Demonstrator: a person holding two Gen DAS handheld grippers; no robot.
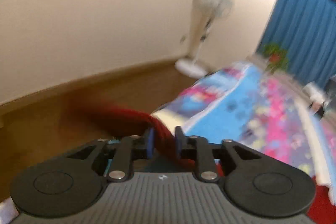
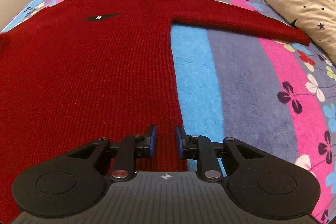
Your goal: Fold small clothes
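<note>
Left tongs pinch red sweater; right tongs gape over its hem.

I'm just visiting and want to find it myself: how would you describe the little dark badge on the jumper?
Start at the striped, flowered bedspread, where a red knitted sweater lies flat. On its chest, below the neckline, sits a small black emblem, narrow and wing-shaped with a tiny pale dot at its centre. It is the only dark mark on the red knit.

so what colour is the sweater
Dark red knit, seen best in the right wrist view: sweater.
</note>
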